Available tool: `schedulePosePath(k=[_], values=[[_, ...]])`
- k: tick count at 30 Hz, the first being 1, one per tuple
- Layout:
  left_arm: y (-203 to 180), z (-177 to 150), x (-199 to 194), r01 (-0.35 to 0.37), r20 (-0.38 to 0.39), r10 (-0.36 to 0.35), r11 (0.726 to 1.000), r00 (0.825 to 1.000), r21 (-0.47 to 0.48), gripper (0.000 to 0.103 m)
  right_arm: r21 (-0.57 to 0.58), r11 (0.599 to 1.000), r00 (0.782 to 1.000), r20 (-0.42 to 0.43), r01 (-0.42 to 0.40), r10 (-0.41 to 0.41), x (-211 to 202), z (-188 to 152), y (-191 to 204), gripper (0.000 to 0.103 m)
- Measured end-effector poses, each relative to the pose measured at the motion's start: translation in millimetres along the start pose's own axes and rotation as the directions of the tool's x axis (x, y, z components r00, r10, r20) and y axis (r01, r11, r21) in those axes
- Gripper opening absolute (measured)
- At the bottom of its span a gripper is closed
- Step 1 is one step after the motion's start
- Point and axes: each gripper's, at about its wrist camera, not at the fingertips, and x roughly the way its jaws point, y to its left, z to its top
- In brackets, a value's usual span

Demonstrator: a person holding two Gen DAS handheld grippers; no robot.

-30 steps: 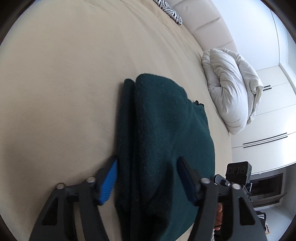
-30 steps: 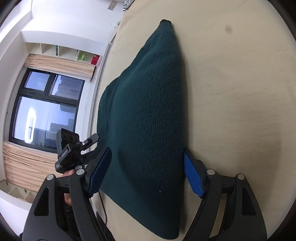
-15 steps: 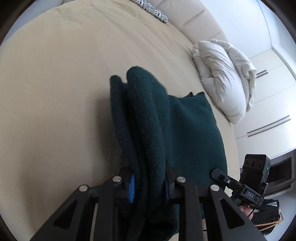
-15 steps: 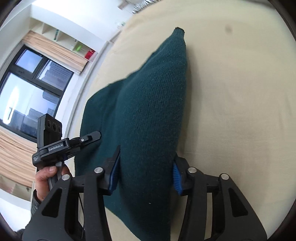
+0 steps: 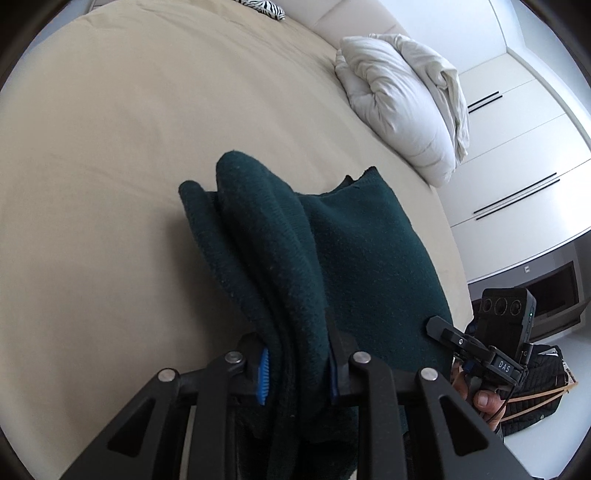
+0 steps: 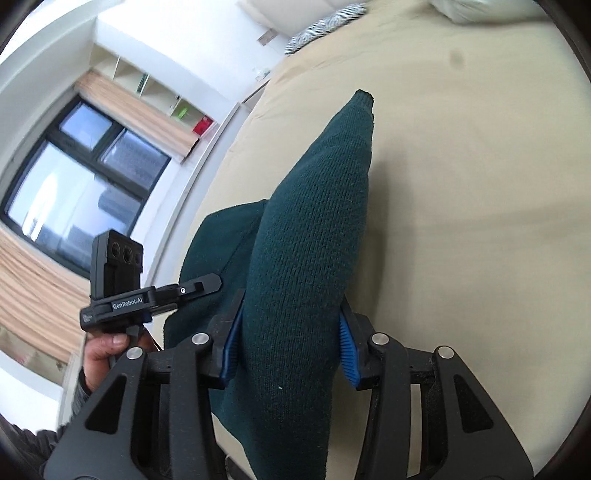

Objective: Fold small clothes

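A dark green knit garment (image 5: 343, 266) lies on a beige bed (image 5: 110, 147), its near edge lifted. My left gripper (image 5: 297, 373) is shut on a bunched fold of the garment, blue pads pressing both sides. My right gripper (image 6: 290, 347) is shut on another thick fold of the same garment (image 6: 310, 236), which rises off the bed toward a pointed far end. The right gripper shows in the left wrist view (image 5: 480, 354), beside the garment's right edge. The left gripper shows in the right wrist view (image 6: 147, 295), to the left.
A white rumpled pillow (image 5: 402, 99) lies at the bed's far right. A zebra-print cushion (image 5: 262, 7) sits by the headboard. White cabinets (image 5: 517, 166) stand to the right. A window (image 6: 74, 184) and shelves lie beyond the bed's left edge.
Both grippers were open around the flat garment; they have closed on its near edge and lifted it, bunching the fabric into raised folds.
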Motion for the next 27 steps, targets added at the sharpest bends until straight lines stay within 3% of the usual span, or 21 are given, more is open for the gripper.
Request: schedulePosePath(k=[4, 8, 10, 17, 21, 23, 25, 27], values=[[12, -12, 11, -0.042, -0.009, 0.042, 0.999, 0.999, -0.020, 0.026, 0.052, 0.998, 1.000, -0.012, 0.018, -0.017, -7, -33, -19, 0.042], [39, -20, 19, 0.039, -0.015, -0.041, 0.992, 0.999, -0.119, 0.027, 0.159, 0.987, 1.000, -0.015, 0.014, -0.012, -9, -56, -53, 0.041], [39, -22, 19, 0.041, -0.009, -0.042, 0.993, 0.999, -0.108, 0.028, 0.203, 0.979, 1.000, -0.010, -0.014, 0.016, -8, -64, -65, 0.041], [31, -22, 19, 0.028, 0.010, -0.027, 0.996, 1.000, -0.081, 0.033, 0.190, 0.982, 1.000, -0.010, -0.013, 0.015, -12, -70, -74, 0.044], [22, -30, -2, -0.028, 0.070, 0.031, 0.998, 0.997, -0.047, 0.037, 0.172, 0.985, 1.000, 0.002, 0.022, -0.022, -28, -57, -76, 0.047], [6, -36, -25, -0.076, 0.144, 0.073, 0.997, 0.987, 0.010, 0.046, 0.163, 0.986, 0.999, 0.022, 0.045, -0.050, -33, -48, -71, 0.047], [-11, -42, -45, -0.124, 0.220, 0.106, 0.990, 0.970, 0.072, 0.064, 0.123, 0.989, 0.995, 0.057, 0.077, -0.084, -51, -50, -60, 0.047], [-37, -54, -72, -0.234, 0.334, 0.174, 0.961, 0.926, 0.146, 0.077, 0.072, 0.990, 0.988, 0.092, 0.120, -0.126, -66, -50, -45, 0.047]])
